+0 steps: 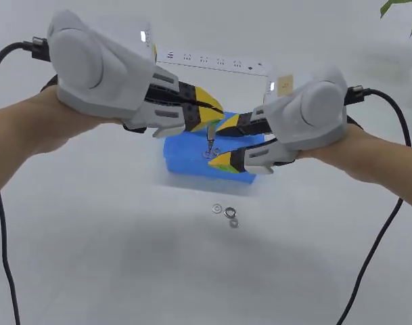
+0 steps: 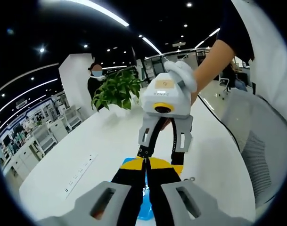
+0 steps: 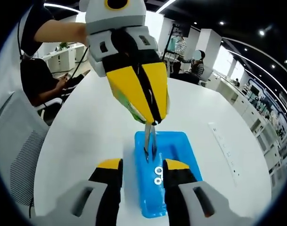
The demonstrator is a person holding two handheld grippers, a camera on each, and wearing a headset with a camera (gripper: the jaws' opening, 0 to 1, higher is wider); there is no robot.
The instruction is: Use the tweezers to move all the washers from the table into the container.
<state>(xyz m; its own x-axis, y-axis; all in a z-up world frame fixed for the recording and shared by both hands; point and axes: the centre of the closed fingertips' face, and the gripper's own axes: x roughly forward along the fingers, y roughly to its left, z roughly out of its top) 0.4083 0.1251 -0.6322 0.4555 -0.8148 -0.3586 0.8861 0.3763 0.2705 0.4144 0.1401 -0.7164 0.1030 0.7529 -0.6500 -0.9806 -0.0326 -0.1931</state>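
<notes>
Left hand-held gripper [image 1: 211, 113] clamped on our tweezers [image 3: 149, 139], tips over the container [image 3: 178, 146] for a drop, we reckon; right hand-held gripper [image 1: 219, 143] apart, flanking it.

Plain white table [image 1: 90, 264]. Sitting on it: a blue container [image 1: 182, 159] around the middle, plus three little washers [image 1: 230, 212] bunched close on the bare top just on the near side, not touching it. White power strip [image 1: 212, 61] flat along the far side, well behind.
</notes>
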